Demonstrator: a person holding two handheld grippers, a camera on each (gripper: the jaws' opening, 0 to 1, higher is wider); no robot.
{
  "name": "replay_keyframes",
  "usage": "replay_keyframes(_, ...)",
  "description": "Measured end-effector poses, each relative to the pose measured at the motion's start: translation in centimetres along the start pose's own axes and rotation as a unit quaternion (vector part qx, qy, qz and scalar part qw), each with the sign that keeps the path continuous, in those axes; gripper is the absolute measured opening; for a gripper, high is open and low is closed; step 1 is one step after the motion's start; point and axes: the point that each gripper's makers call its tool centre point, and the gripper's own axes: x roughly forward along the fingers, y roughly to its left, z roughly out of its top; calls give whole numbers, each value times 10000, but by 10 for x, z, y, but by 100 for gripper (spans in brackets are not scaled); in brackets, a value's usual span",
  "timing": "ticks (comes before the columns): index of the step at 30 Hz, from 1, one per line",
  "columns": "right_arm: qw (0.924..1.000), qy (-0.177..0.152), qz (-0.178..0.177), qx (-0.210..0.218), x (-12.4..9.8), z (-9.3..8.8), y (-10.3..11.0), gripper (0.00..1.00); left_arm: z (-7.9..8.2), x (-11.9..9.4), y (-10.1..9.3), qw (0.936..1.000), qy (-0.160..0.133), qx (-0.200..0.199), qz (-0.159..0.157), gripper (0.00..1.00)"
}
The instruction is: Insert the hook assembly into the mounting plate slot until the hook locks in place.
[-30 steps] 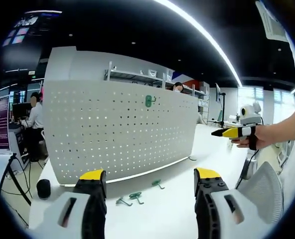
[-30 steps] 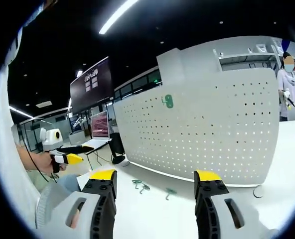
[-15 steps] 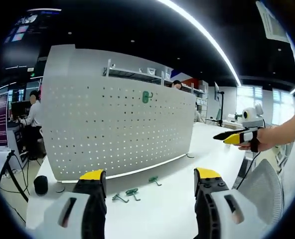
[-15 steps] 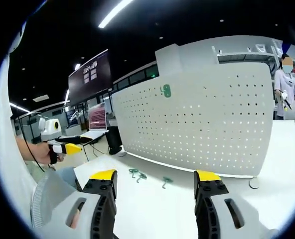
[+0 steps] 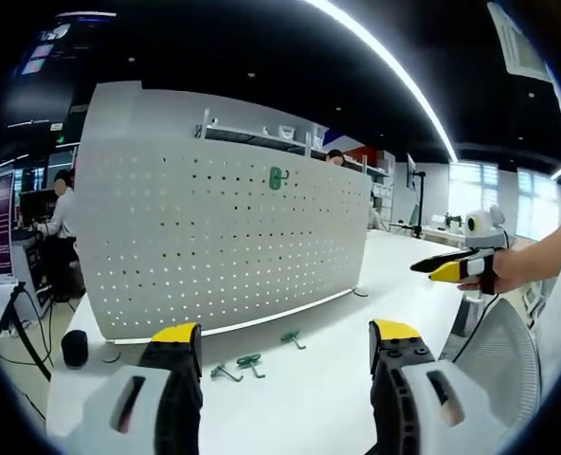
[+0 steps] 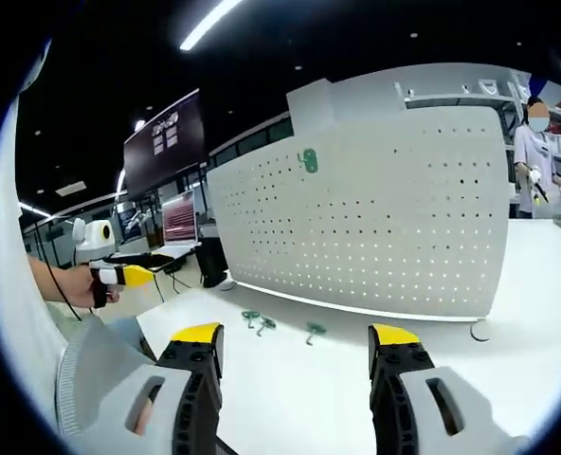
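Holding nothing, left claw [image 5: 280,355] spread wide and hanging low over the white desk [image 5: 328,379]. Holding nothing too, right claw [image 6: 295,355] spread wide, jaws well apart, hanging over the same desk [image 6: 290,389].

Standing upright at the back of the desk, big white board with holes [image 5: 214,237]. Sitting high up on that board already, one green hook [image 5: 278,177]. Showing again from the other side, board [image 6: 385,218] and hung hook [image 6: 308,159].

Lying flat on the desk, near the foot of the board, three more green hooks: one on the left [image 5: 226,372], one in the middle [image 5: 251,362], one on the right [image 5: 293,337]. Lying the same way in the right gripper view, two close together [image 6: 251,318] [image 6: 264,324] and one a little apart [image 6: 313,330]. Touching no claw at all.

Judging the job: only starting, or between hooks. Needing to pick up a hook from the desk, carry it to the board, push it into holes until it catches. Nothing picked up yet. Too small to tell how the hung hook is sitting in its holes.

Looking for boxes, bowls or trays: seeing none on the desk. Resting loose on the bare top, all three hooks.

Working far behind the board, other people at other desks.
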Motion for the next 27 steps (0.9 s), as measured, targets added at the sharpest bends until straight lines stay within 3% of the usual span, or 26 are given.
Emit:
replay_keyframes(20,10000,5,-56,39,-7,-9,2,59,-6,-4,1,10000,-4,-70,26,74)
replay_keyframes(25,10000,34,-43,54,-7,-10,3,59,-7,-2,-1,10000,21,-6,-81,74)
replay_keyframes(27,10000,28,-48,60,-7,-10,3,59,-10,0,-4,9995,157,158,-239,75)
